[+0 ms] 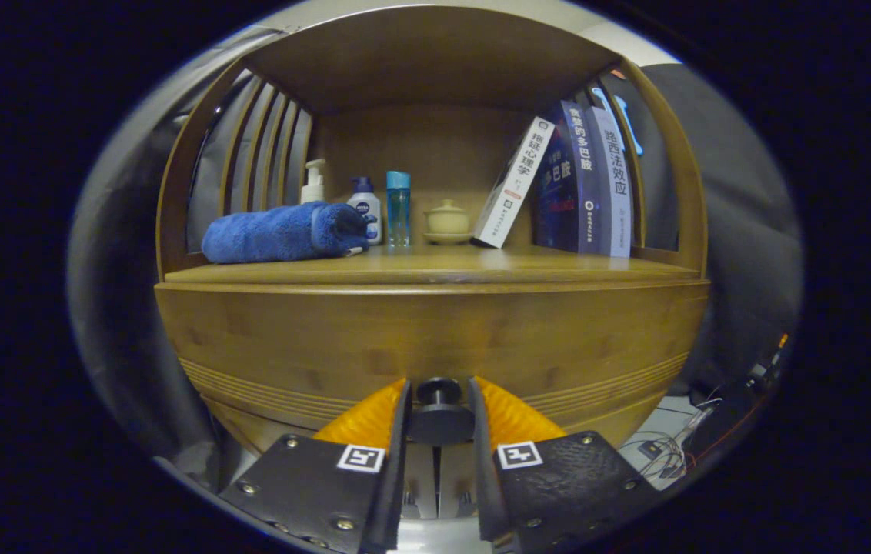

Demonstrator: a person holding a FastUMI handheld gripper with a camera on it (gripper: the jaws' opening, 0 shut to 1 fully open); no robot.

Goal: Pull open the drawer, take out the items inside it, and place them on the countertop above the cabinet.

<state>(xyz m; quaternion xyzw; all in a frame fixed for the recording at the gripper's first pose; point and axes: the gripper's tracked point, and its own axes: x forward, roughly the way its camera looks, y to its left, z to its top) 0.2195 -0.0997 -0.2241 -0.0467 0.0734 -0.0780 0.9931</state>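
Straight ahead at twelve o'clock stands a wooden cabinet with an open shelf over a closed drawer front, and grey cloth hangs behind it on both sides. On the countertop, from nine o'clock toward three, I see a rolled blue towel, a white pump bottle behind it, a small white bottle with a blue cap, a slim clear-blue bottle, a pale lidded cup on a saucer, one white book leaning toward the right, and a few dark books standing upright against the shelf's right side. Down at four o'clock, cables trail across a pale floor. The drawer is shut, its front plain bamboo-toned wood with grooved lines along the lower edge; whatever lies inside is hidden. Its dark round knob sits at six o'clock between my fingers. My gripper brackets that knob closely, a finger on each side, though I cannot tell whether both actually press on it.
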